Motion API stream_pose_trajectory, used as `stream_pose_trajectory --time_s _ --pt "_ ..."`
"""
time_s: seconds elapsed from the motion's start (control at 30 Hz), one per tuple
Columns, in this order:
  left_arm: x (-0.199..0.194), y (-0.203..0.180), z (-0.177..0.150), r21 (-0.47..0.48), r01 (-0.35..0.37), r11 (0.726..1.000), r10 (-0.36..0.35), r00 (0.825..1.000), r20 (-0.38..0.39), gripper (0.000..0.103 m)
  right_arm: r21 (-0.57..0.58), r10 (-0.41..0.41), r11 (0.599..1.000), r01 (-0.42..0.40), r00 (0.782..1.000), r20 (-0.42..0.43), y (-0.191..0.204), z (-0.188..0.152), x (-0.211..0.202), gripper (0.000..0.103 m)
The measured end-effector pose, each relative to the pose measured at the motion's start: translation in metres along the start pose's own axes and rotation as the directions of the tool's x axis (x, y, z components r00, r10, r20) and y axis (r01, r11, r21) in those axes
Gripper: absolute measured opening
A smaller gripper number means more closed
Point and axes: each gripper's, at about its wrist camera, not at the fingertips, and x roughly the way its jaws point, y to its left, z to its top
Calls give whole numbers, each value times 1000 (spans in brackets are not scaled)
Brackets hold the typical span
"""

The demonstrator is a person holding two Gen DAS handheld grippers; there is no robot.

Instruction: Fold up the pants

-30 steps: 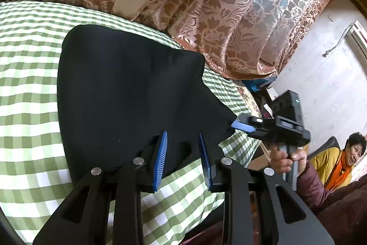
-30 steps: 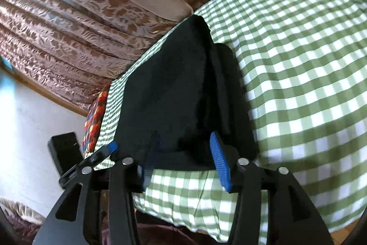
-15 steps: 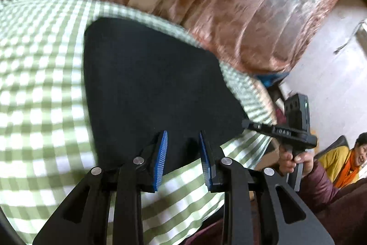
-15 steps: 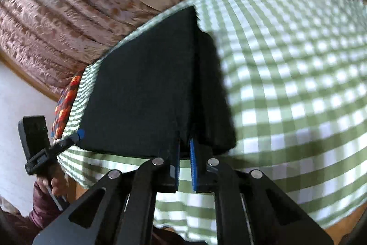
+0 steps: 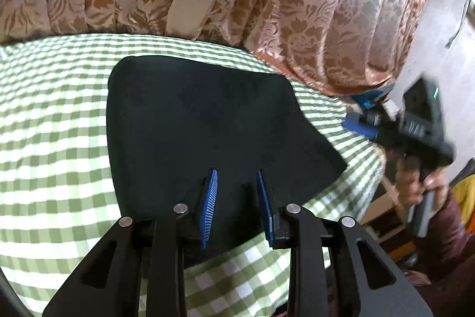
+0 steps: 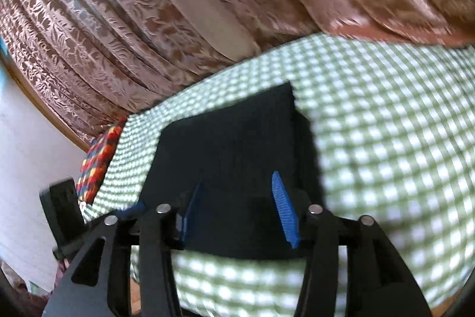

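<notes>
Black pants [image 5: 207, 121] lie folded into a flat block on the green-checked bed cover [image 5: 53, 138]. My left gripper [image 5: 237, 171] hovers over their near edge, its blue pads a narrow gap apart with nothing pinched. In the right wrist view the pants [image 6: 234, 144] show a second layer stepping out on the right side. My right gripper [image 6: 237, 178] is above the near edge with its jaws opening and no cloth between the pads. From the left wrist view the right gripper [image 5: 360, 124] is blurred, off the pants' right corner, held by a hand [image 5: 415, 183].
Brown patterned curtains [image 5: 267, 5] hang behind the bed. A colourful patterned cloth [image 6: 98, 156] lies at the bed's far left edge. The bed cover drops off at the near edge [image 5: 252, 272]. A seated person in a yellow garment [image 5: 466, 195] is at the right, by a white wall.
The right gripper closed on the pants' near edge half a second ago, then opened and rose away. The left view has swung, bringing the pants to the centre; the left jaws kept their gap.
</notes>
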Motion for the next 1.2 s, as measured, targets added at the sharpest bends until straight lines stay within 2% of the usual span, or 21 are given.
stream_pose_trajectory --time_s 0.13,0.17,0.2,0.27,0.33,0.4,0.5,0.83,0.97,1.07,1.2 --pt "10 -9 0 38 -117 992 118 993 -16 26 -23 -45 999 45 999 20 17 24 49 53" --pt "13 -11 0 46 -146 988 147 989 -19 34 -19 -68 997 69 997 23 13 26 59 53" --pt "15 -13 -1 56 -175 983 176 984 -18 42 -6 -126 992 126 992 29 6 28 72 53" --pt "17 -15 -4 61 -201 978 203 979 -13 42 32 -178 984 177 984 13 -12 26 91 53" --pt "20 -16 -6 69 -218 974 219 976 -10 43 54 -180 982 179 984 18 -31 17 105 51" --pt "22 -18 -8 74 -222 972 223 975 -7 43 42 -178 984 176 983 49 -32 14 103 51" --pt "25 -21 -9 89 -236 968 238 971 -9 46 28 -181 983 179 982 52 -32 14 103 51" --pt "22 -22 -10 68 -251 966 252 968 1 46 -6 -182 983 182 982 48 -26 15 97 52" --pt "18 -21 -10 53 -258 965 258 966 6 46 -10 -188 982 188 981 49 -25 12 84 64" --pt "15 -20 -11 38 -267 963 267 964 13 51 -4 -183 983 183 982 47 -29 8 71 64" --pt "10 -17 -11 20 -277 961 277 961 25 51 24 -173 985 172 985 30 -42 -2 51 64"
